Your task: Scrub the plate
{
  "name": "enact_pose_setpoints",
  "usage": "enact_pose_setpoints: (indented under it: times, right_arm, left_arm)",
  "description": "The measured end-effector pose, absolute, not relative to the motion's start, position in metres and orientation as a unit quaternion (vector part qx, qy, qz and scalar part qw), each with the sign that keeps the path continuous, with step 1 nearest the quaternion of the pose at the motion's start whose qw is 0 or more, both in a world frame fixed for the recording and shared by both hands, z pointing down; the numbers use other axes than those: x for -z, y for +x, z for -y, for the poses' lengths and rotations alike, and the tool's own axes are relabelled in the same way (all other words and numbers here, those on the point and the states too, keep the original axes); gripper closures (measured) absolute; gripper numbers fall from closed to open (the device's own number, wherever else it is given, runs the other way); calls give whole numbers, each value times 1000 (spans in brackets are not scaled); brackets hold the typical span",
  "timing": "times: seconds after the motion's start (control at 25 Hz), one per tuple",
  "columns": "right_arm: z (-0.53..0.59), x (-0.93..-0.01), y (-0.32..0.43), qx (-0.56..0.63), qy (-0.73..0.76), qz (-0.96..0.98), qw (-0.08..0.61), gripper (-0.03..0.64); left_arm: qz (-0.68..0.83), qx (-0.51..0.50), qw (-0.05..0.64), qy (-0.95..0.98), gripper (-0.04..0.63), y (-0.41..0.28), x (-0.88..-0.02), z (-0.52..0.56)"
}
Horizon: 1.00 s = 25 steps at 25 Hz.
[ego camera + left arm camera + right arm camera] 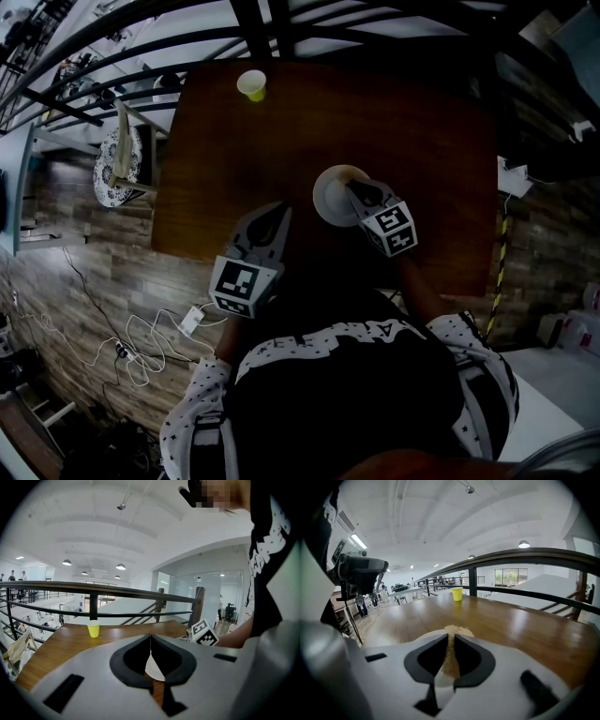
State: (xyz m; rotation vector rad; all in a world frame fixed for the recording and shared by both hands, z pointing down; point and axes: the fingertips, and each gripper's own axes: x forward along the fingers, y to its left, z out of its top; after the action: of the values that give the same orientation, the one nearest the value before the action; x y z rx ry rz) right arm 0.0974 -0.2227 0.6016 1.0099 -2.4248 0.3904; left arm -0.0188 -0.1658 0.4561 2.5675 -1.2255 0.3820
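Note:
A white plate (330, 199) lies on the dark wooden table (422, 122) in front of me. My right gripper (359, 189) reaches over it, shut on a tan scrub pad (457, 630) that sticks out past the tips and rests on the plate's pale rim (425, 634). My left gripper (279, 211) points at the plate's left edge. In the left gripper view its jaws (150, 638) are closed, with a white wedge of the plate (154, 667) pinched between them. The head view is too dark to show the contact itself.
A yellow cup (252, 84) stands near the table's far edge, well beyond the plate. A dark railing (93, 591) runs behind the table. A chair (120, 164) and loose cables (141, 337) are on the floor to the left.

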Motion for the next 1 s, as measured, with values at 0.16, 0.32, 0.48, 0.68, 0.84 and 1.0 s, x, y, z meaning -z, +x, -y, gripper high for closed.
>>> enact_pose_setpoints:
  times: [0.16, 0.32, 0.48, 0.68, 0.84, 1.0]
  right_arm:
    - [220, -603, 95, -143, 367, 887, 242, 568]
    - [215, -604, 91, -146, 361, 889, 242, 568]
    - [212, -604, 91, -144, 362, 888, 242, 568]
    - [207, -602, 88, -143, 360, 889, 245, 568]
    - [200, -608, 85, -151, 350, 889, 251, 568]
    - [198, -608, 83, -151, 350, 890, 251, 568]
  left_arm:
    - [423, -131, 135, 887, 581, -20, -455, 165]
    - [422, -131, 134, 887, 581, -20, -456, 164]
    - [421, -130, 133, 887, 581, -19, -457, 161]
    - [421, -130, 133, 888, 581, -20, -456, 158]
    - [420, -129, 133, 888, 581, -21, -455, 158]
    - [419, -129, 133, 889, 581, -21, -455, 157]
